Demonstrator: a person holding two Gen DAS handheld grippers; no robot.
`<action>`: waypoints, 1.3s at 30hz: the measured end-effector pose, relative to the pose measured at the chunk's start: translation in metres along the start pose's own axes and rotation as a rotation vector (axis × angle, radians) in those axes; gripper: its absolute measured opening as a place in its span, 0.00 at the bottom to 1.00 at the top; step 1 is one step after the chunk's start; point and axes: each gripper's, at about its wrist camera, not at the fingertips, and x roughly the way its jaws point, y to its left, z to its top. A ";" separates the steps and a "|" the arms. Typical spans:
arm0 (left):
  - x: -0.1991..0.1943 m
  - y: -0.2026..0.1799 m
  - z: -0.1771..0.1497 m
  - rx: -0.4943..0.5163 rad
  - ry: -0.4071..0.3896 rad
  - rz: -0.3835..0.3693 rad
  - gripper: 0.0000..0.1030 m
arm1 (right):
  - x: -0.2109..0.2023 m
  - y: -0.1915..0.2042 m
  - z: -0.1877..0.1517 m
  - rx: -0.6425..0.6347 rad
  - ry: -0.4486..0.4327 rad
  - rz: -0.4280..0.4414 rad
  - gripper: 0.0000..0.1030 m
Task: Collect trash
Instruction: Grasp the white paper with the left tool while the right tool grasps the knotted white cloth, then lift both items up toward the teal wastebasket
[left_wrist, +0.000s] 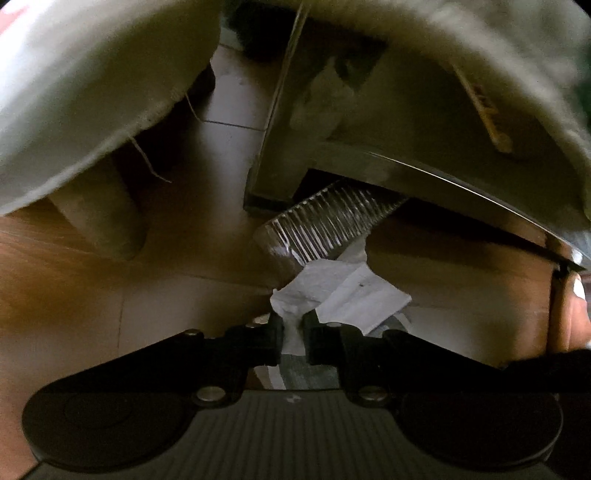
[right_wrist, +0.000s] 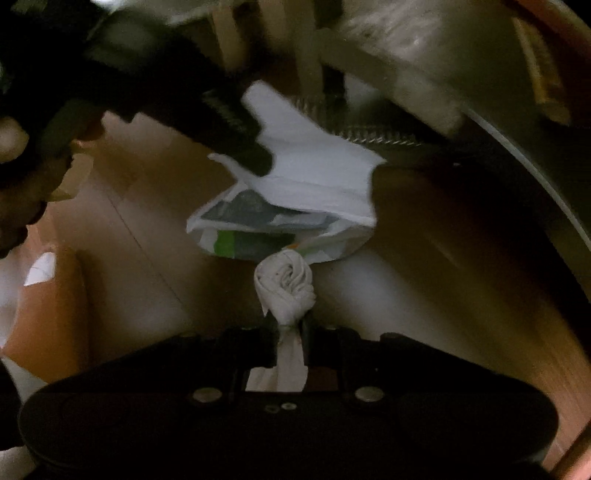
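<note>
Left wrist view: my left gripper (left_wrist: 293, 334) is clamped on a corner of the white tissue (left_wrist: 332, 291), which lies just in front of the ribbed clear container (left_wrist: 325, 218) on the wooden floor (left_wrist: 92, 288). Right wrist view: my right gripper (right_wrist: 291, 343) is clamped on the tail of a twisted tissue wad (right_wrist: 284, 288), held just short of the printed wrapper (right_wrist: 273, 232) that lies under the same white tissue (right_wrist: 314, 158). Risk: thin tissue may tear under a corner-only grip. The wad may slip, since only its narrow tail is pinched.
</note>
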 end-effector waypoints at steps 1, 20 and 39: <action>-0.005 -0.001 -0.002 0.007 0.003 0.005 0.10 | -0.009 -0.002 -0.002 0.011 -0.013 0.002 0.11; -0.231 -0.059 -0.009 0.158 -0.182 0.016 0.09 | -0.244 -0.003 -0.025 0.103 -0.324 -0.024 0.11; -0.502 -0.162 -0.023 0.169 -0.658 -0.016 0.10 | -0.514 0.016 -0.039 0.041 -0.763 -0.129 0.11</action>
